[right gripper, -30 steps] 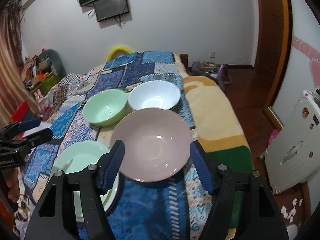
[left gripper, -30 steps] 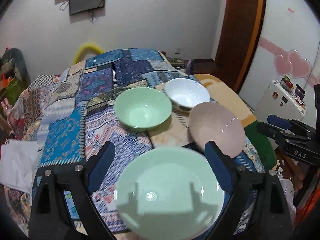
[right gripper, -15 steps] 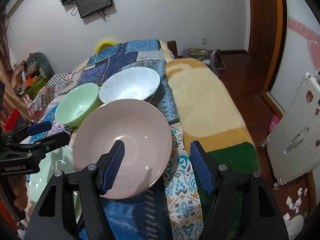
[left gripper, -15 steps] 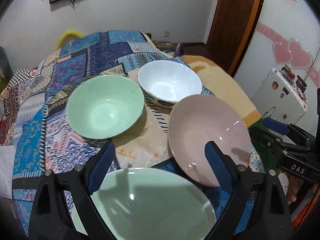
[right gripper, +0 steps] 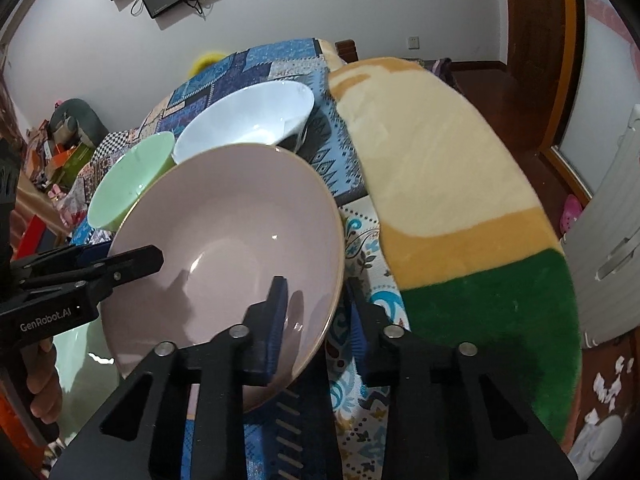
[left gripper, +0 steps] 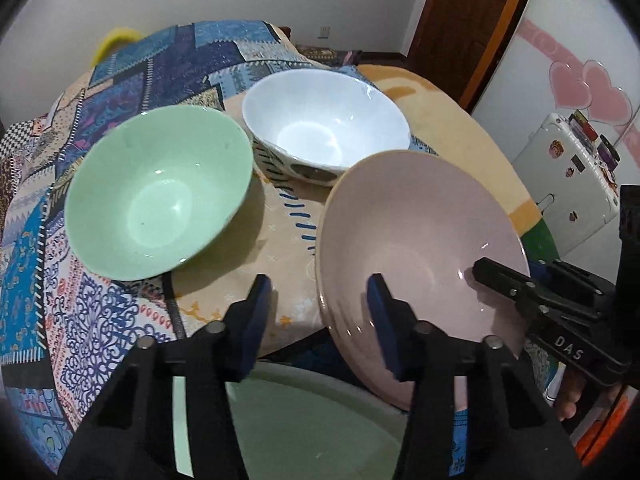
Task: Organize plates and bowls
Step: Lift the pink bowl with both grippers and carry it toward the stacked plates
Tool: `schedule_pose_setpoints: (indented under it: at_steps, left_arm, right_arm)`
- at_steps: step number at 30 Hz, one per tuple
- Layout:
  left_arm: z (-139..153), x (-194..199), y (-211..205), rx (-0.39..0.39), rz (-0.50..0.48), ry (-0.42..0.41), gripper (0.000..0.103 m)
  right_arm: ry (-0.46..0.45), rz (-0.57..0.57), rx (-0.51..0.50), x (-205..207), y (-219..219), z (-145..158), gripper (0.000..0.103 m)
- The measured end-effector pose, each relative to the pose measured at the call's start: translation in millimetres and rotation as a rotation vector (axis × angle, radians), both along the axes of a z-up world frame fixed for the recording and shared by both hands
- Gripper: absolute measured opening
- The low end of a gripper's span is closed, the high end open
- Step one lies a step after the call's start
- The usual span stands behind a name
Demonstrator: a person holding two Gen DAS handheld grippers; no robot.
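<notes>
A pink plate (left gripper: 420,248) lies tilted on the patterned cloth, its near edge over a green plate (left gripper: 320,420). My left gripper (left gripper: 318,308) is partly closed, its jaws straddling the pink plate's left rim. My right gripper (right gripper: 316,300) has its jaws astride the pink plate's (right gripper: 232,240) right rim, nearly closed on it. A green bowl (left gripper: 160,196) and a white bowl (left gripper: 324,132) stand behind. In the right wrist view the green bowl (right gripper: 128,180) and the white bowl (right gripper: 248,116) show at upper left.
A yellow and green fleece blanket (right gripper: 460,200) covers the bed's right side. A white suitcase (left gripper: 568,176) stands on the floor at the right. A wooden door (left gripper: 472,20) is beyond. Clutter (right gripper: 60,148) sits far left.
Both grippers have moved forward and down to the pink plate. Both pairs of jaws have narrowed, each around an opposite rim. The plate now looks tilted.
</notes>
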State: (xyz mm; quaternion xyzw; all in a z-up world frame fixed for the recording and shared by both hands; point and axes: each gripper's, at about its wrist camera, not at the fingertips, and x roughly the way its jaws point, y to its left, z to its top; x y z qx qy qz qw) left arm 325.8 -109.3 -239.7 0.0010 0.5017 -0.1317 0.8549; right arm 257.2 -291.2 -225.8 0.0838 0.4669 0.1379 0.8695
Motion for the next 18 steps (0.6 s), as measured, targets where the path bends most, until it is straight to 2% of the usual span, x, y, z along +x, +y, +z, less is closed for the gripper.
schedule_pose_setpoints:
  at_steps: [2,6,10,18]
  left_arm:
    - [-3.1,0.7,-2.4,-0.004,-0.007,0.014,0.035]
    - [-9.2,4.2,-6.6,-0.033,-0.029,0.063,0.016]
    - [-7.0,2.5,-10.9,0.001,-0.017,0.053,0.016]
    - [4.1,-7.3,-13.4,0.0,-0.027,0.035,0.016]
  right_arm:
    - [0.007,0.012,0.012,0.2,0.7,-0.4,0.017]
    - [0.003,0.017,0.0,-0.6,2.4,1.8,0.016]
    - [0.009,0.015,-0.003,0.4,0.5,4.4,0.017]
    - [-0.006,0.0,0.006,-1.8,-0.8,16.2,0.017]
